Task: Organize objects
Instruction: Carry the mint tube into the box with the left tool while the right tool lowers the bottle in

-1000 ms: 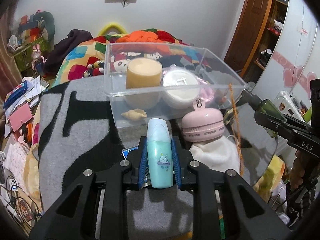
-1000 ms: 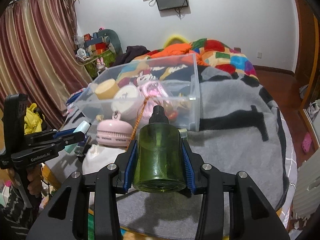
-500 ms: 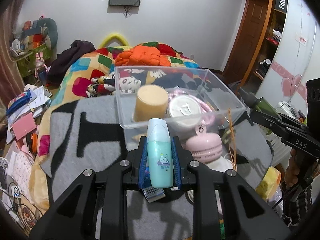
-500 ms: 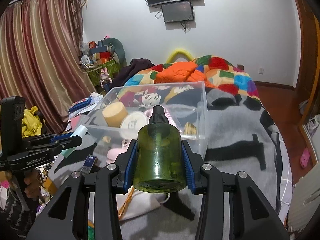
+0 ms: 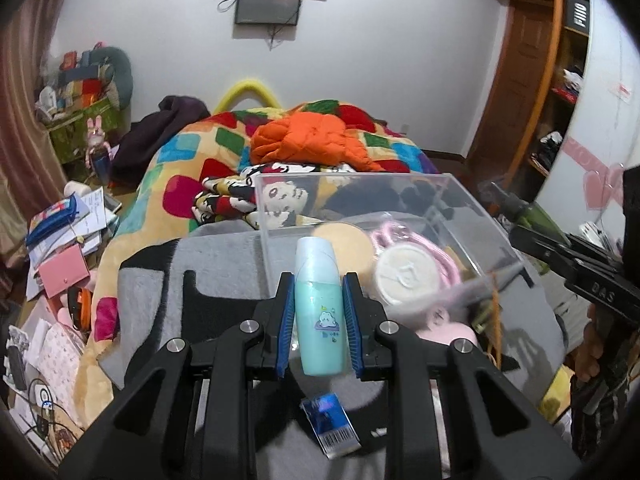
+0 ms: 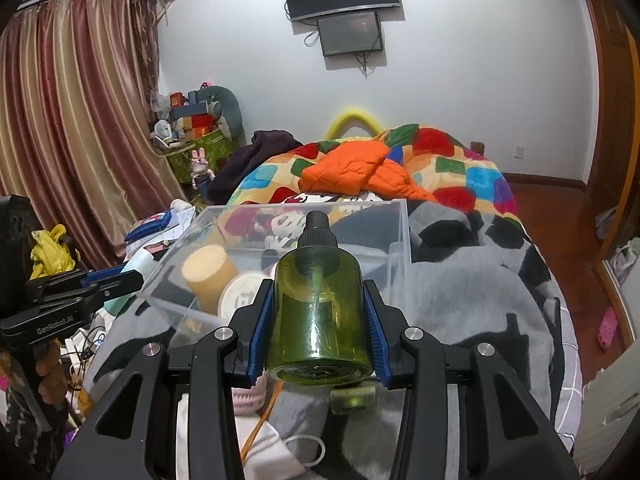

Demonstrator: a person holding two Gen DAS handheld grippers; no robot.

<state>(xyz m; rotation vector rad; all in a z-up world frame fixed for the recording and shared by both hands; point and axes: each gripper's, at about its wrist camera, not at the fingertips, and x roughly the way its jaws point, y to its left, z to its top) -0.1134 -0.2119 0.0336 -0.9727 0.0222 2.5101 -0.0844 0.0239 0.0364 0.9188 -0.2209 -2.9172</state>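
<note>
My left gripper (image 5: 319,312) is shut on a teal bottle (image 5: 319,308) with a pale cap, held above the grey blanket just short of the clear plastic box (image 5: 472,216). My right gripper (image 6: 318,320) is shut on a green pump bottle (image 6: 318,312) with a black top, held above the blanket in front of the same clear box (image 6: 400,232). In the box stand a tan cylinder (image 6: 208,272) and a white round lid (image 6: 240,296). The right gripper with its green bottle shows at the right of the left wrist view (image 5: 532,220).
A blue packet (image 5: 330,424) with a barcode lies on the blanket below the left gripper. A pink round case (image 5: 444,328), a white mask (image 6: 276,456) and an orange cord (image 5: 496,320) lie near the box. A colourful quilt (image 6: 440,168) and an orange jacket (image 5: 312,140) lie behind.
Both grippers have risen with their bottles and now look down into the box from higher up. The objects on the blanket have dropped lower in both views.
</note>
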